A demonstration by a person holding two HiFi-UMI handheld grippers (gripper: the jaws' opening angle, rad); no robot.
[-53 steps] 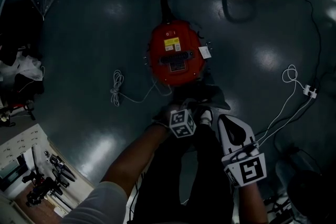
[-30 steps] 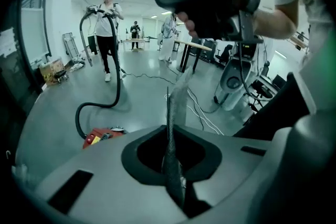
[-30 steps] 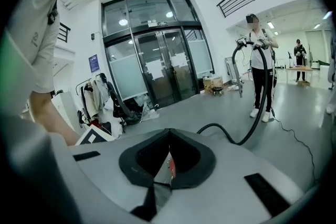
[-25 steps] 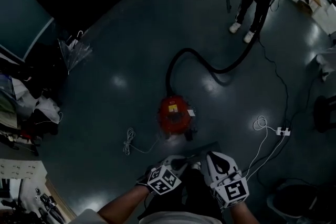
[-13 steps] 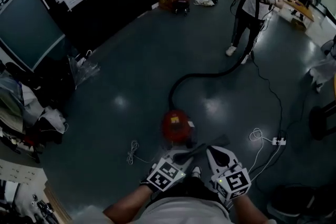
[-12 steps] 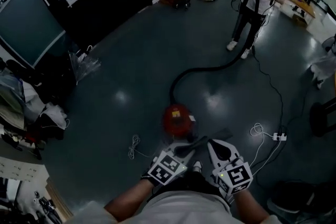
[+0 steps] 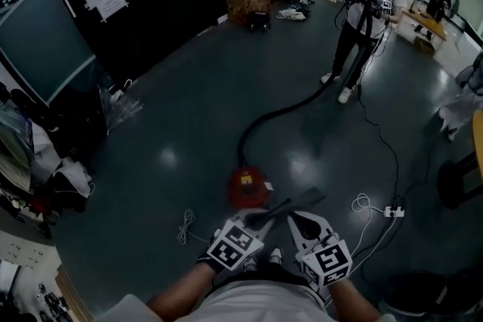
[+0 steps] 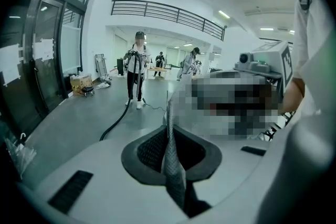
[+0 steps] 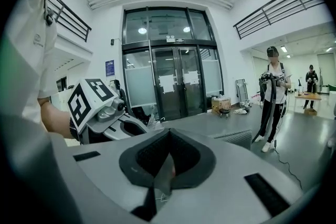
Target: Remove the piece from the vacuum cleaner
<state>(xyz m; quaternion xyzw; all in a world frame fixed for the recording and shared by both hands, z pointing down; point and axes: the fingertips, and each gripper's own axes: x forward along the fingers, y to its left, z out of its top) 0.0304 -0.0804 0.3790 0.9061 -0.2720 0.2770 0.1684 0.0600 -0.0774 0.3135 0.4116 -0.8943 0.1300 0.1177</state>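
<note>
The red canister vacuum cleaner (image 7: 247, 187) stands on the dark floor just beyond my grippers, and its black hose (image 7: 279, 117) runs off to a standing person (image 7: 362, 19). My left gripper (image 7: 253, 221) is shut on a flat, dark grey textured piece (image 7: 290, 205) held clear of the vacuum. In the left gripper view (image 8: 169, 139) the piece (image 8: 170, 157) stands edge-on between the jaws. My right gripper (image 7: 293, 216) is beside it with its tips together, under the piece. In the right gripper view (image 9: 167, 157) nothing sits between the jaws, and the piece's end (image 9: 239, 139) shows just past them.
A white coiled cable (image 7: 185, 226) lies left of the vacuum, and a power strip (image 7: 392, 212) with its cord lies to the right. Clutter lines the left wall (image 7: 45, 177). Dark glass doors (image 9: 173, 86) and boxes (image 7: 247, 0) stand at the far end.
The head view has tilted up from the vacuum to take in the room. Both grippers have risen away from the vacuum, the left one carrying the grey piece.
</note>
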